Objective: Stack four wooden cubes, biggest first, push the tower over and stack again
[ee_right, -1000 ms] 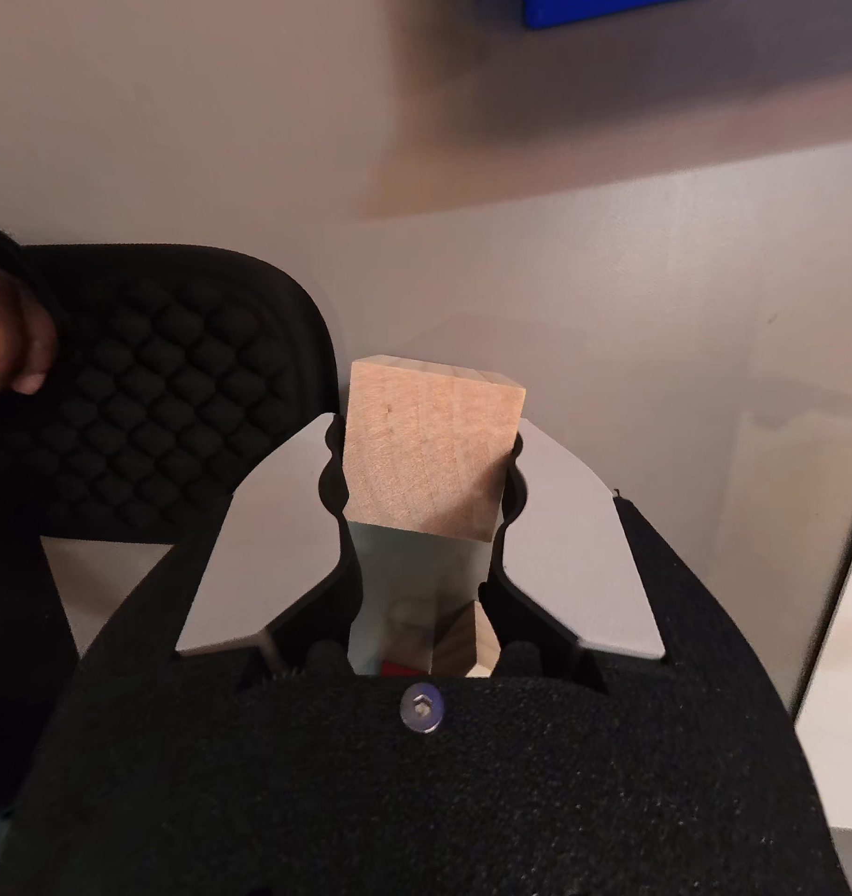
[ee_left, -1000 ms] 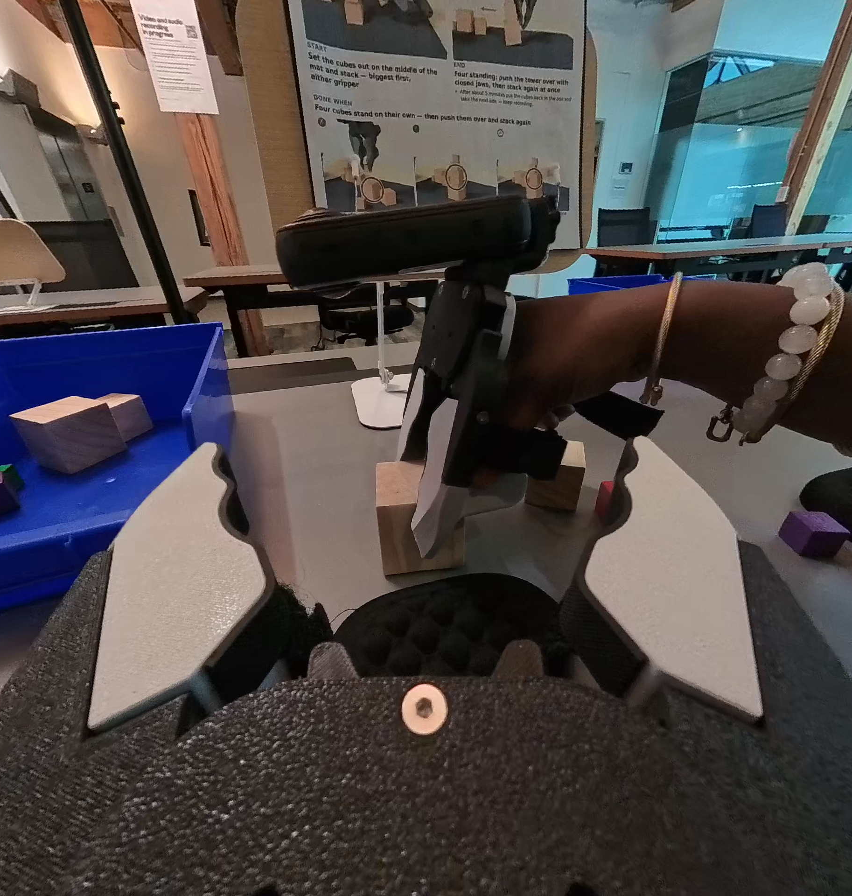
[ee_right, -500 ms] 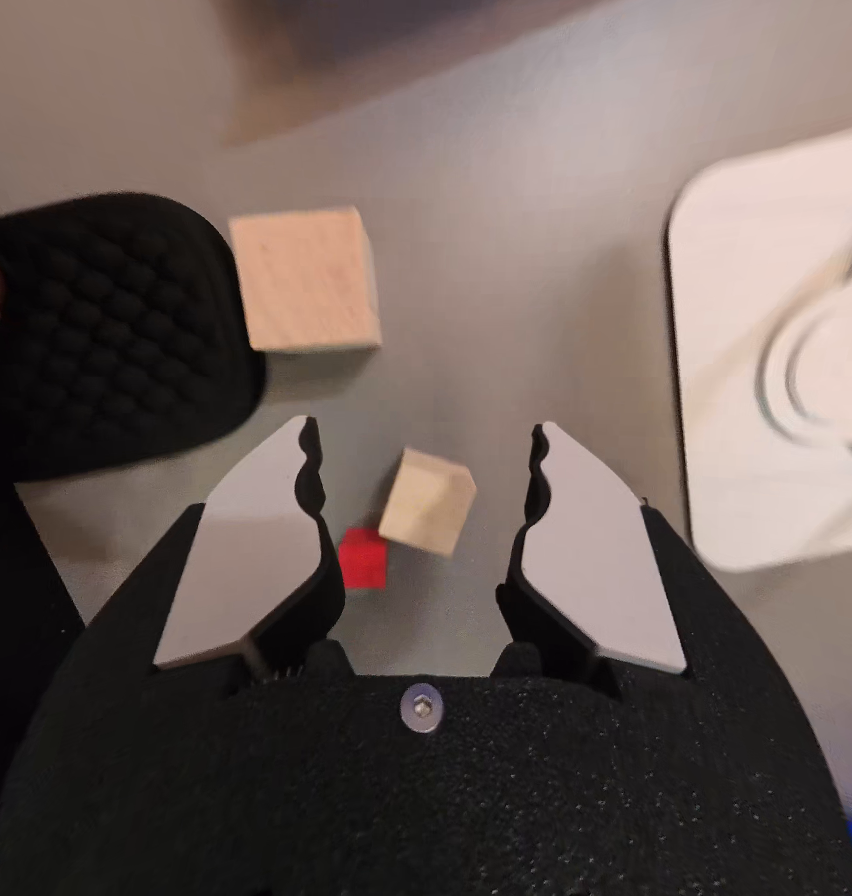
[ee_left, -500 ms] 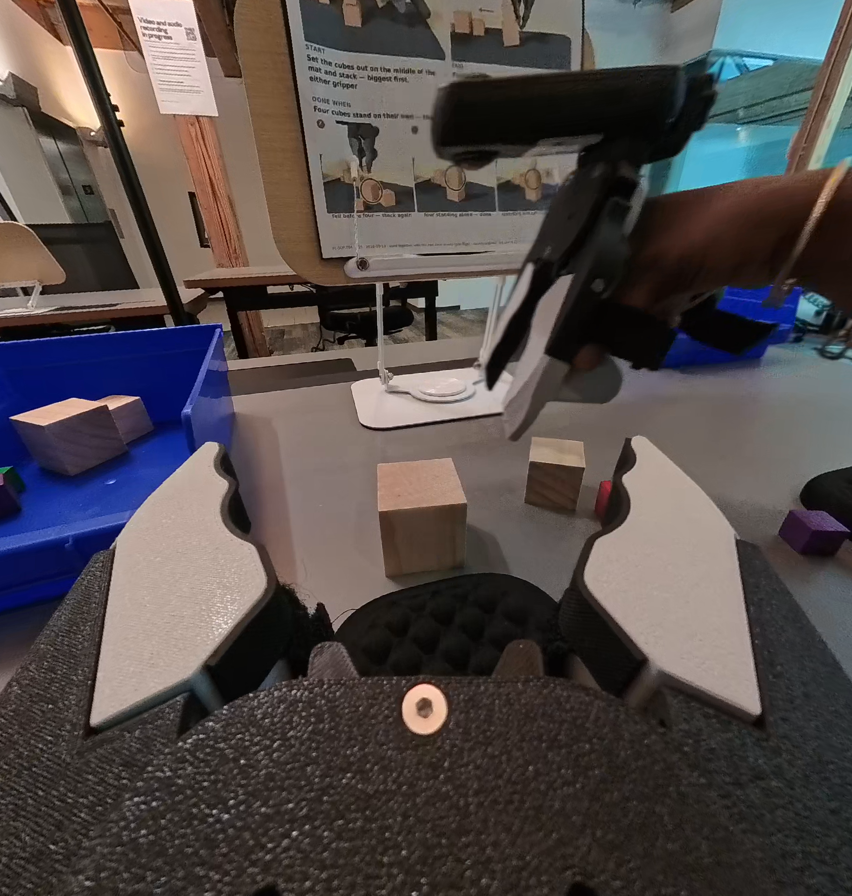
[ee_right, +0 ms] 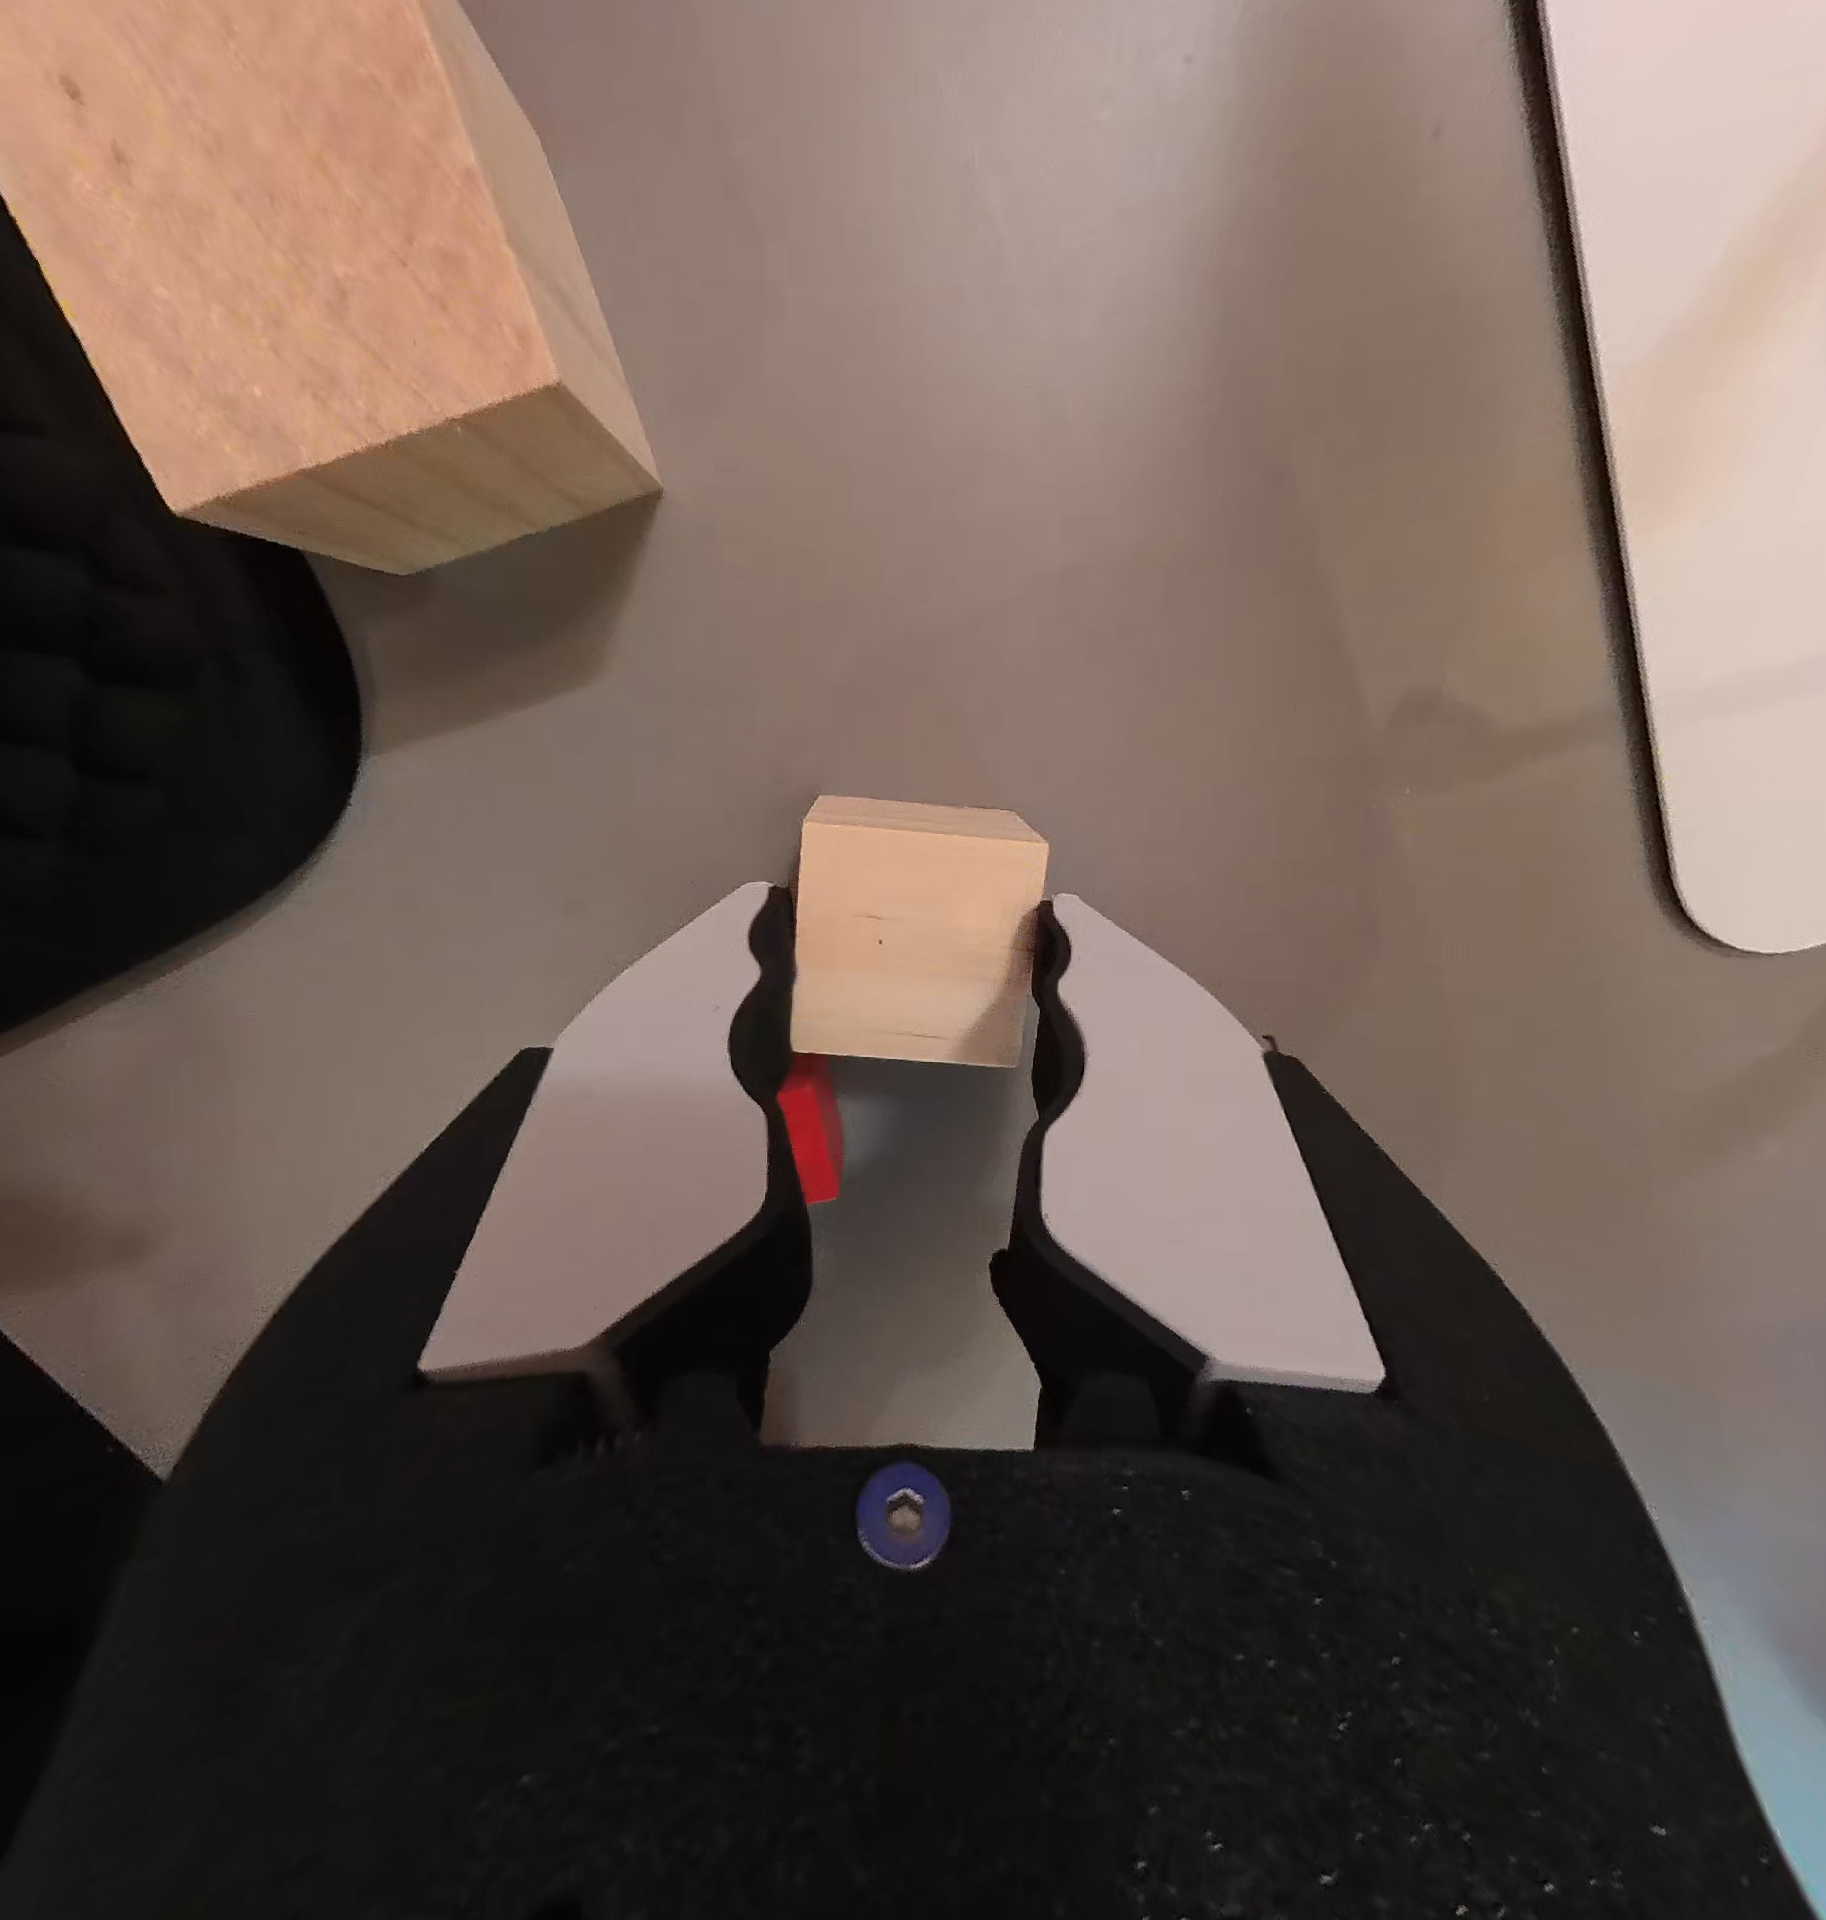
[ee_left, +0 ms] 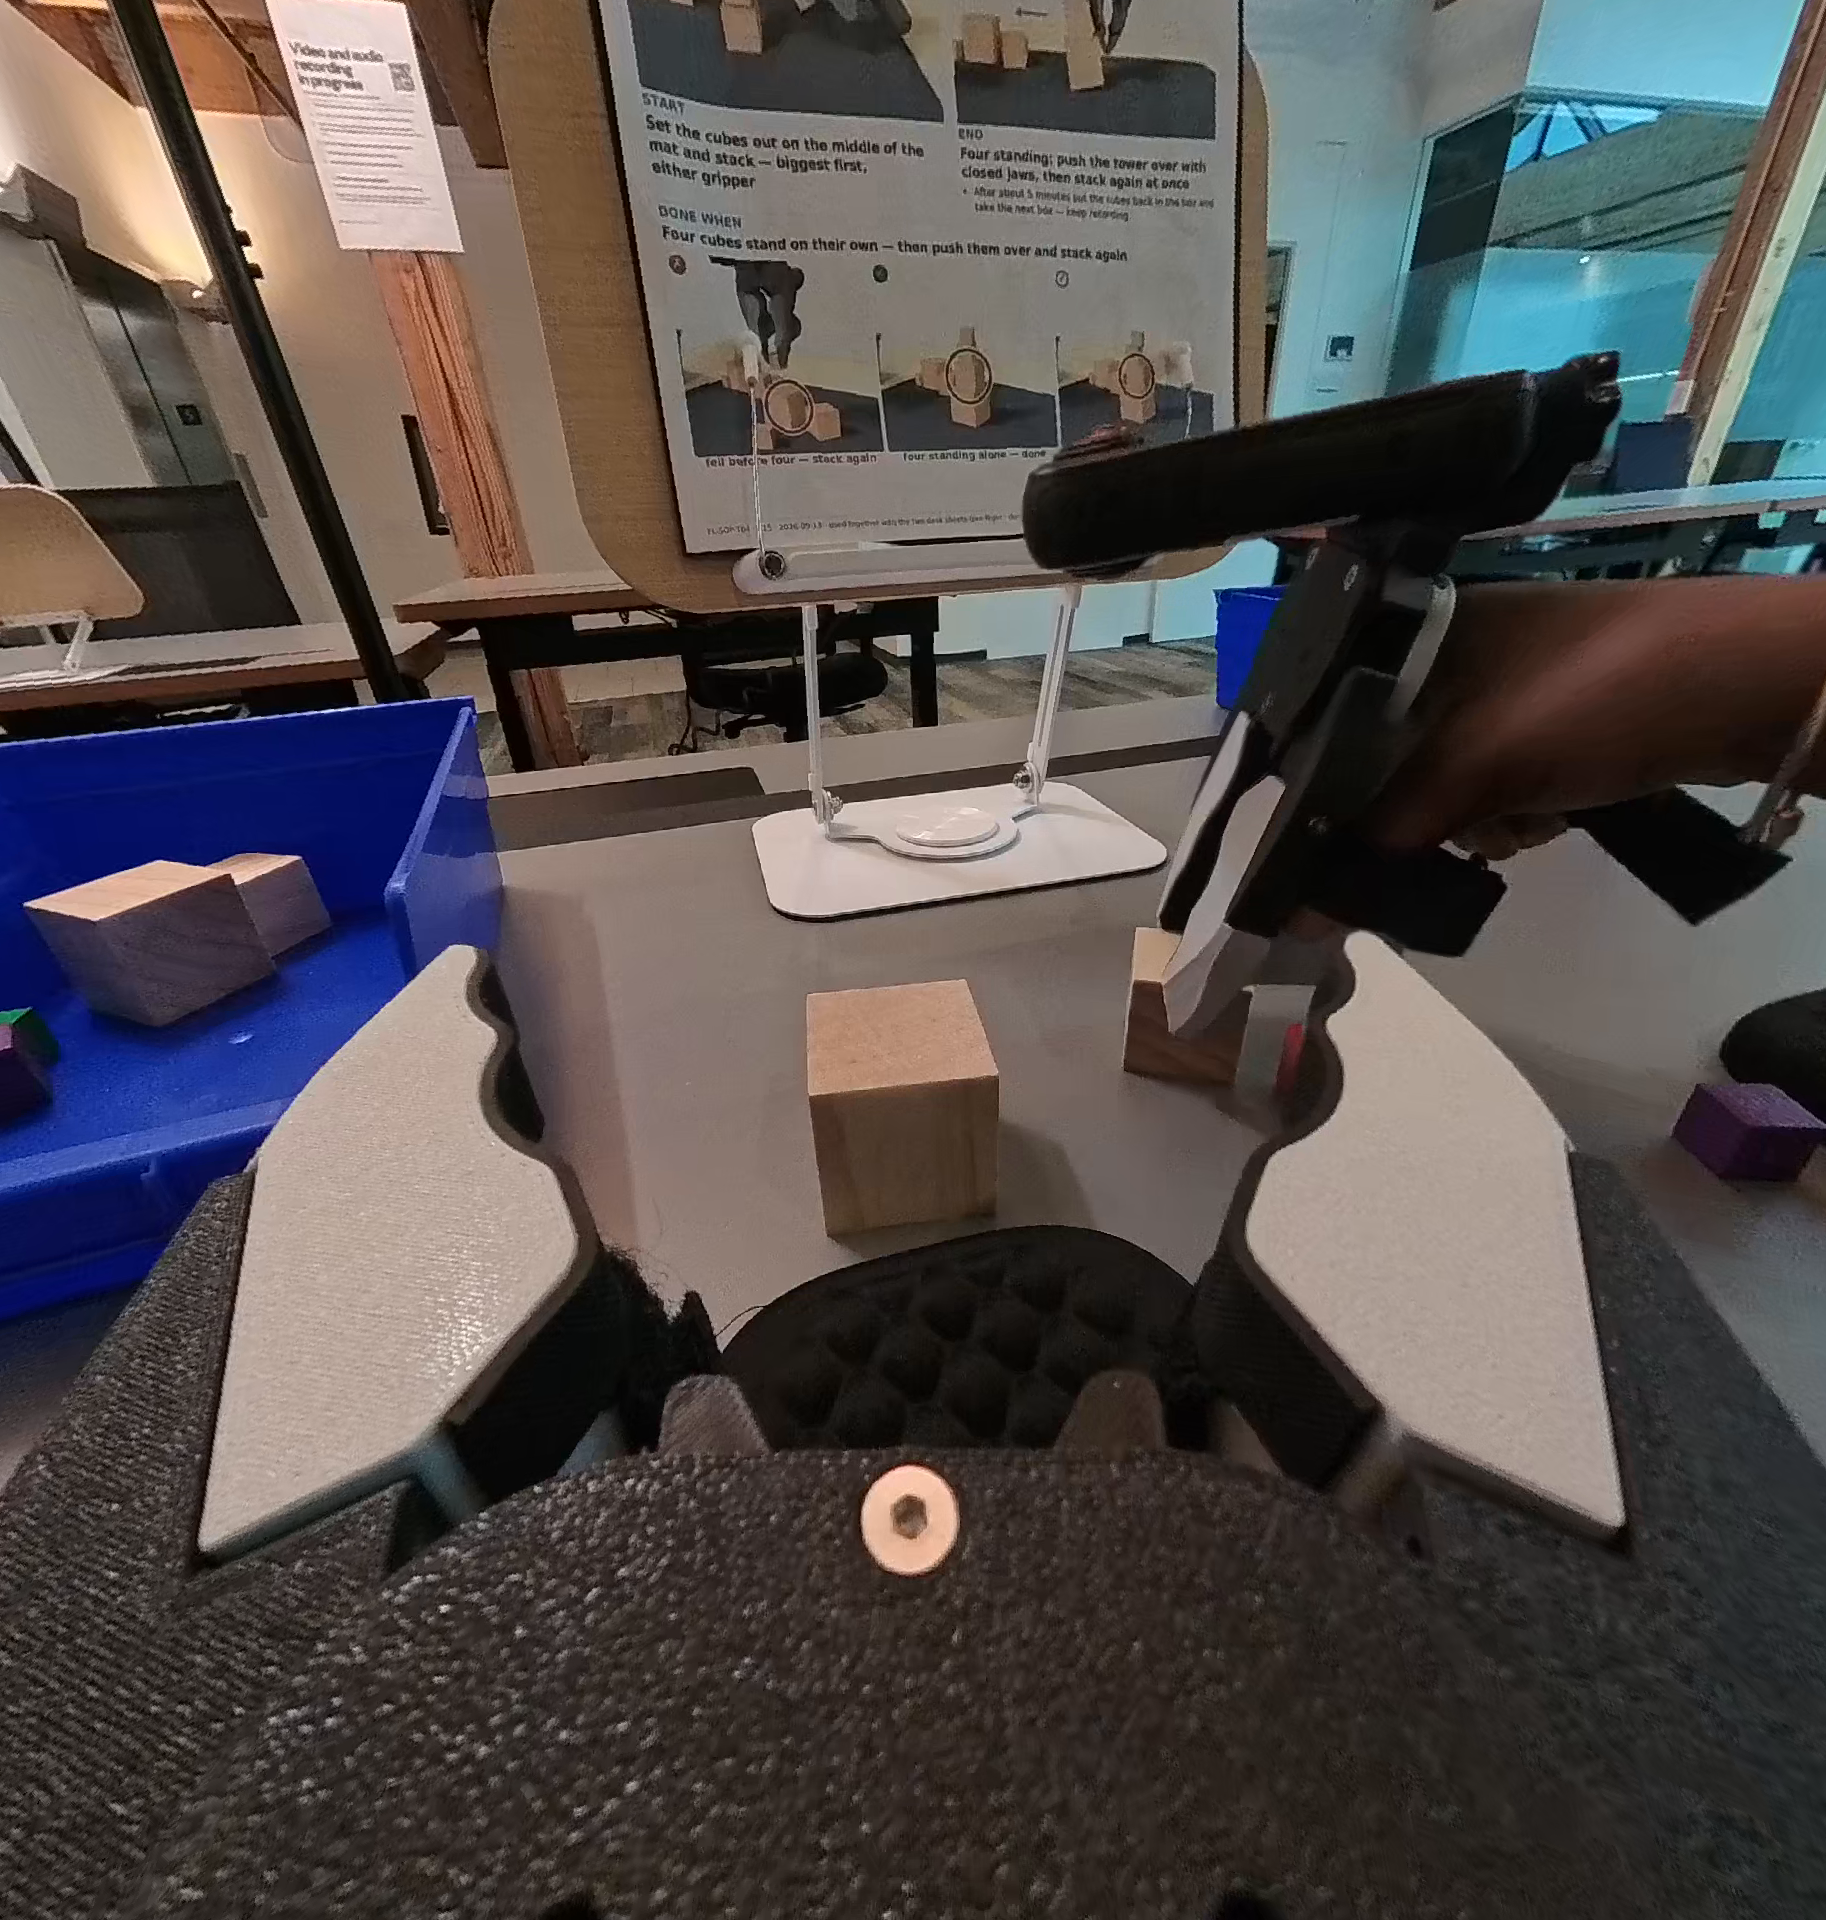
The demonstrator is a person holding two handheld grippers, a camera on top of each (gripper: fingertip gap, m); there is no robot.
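My right gripper (ee_right: 914, 904) points down at the grey table and is shut on a small wooden cube (ee_right: 919, 935); both pads press its sides. The cube rests on the table. A small red cube (ee_right: 813, 1138) lies just behind it by the left finger. In the left wrist view the right gripper (ee_left: 1215, 997) stands over the same small cube (ee_left: 1163, 1039). My left gripper (ee_left: 914, 956) is wide open and empty, low over the table. A large wooden cube (ee_left: 901, 1101) stands just ahead between its fingers, untouched; it also shows in the right wrist view (ee_right: 285, 260).
A blue bin (ee_left: 213, 790) at the left holds two wooden cubes (ee_left: 150, 940) and small coloured ones. A white stand base (ee_left: 961, 847) sits behind. A purple cube (ee_left: 1745, 1130) lies at the right. Black quilted pads (ee_left: 971, 1340) (ee_right: 109, 727) lie near me.
My right gripper let go of the large wooden cube, rose, moved right, came down and shut on the small wooden cube. My left gripper has stayed still and open.
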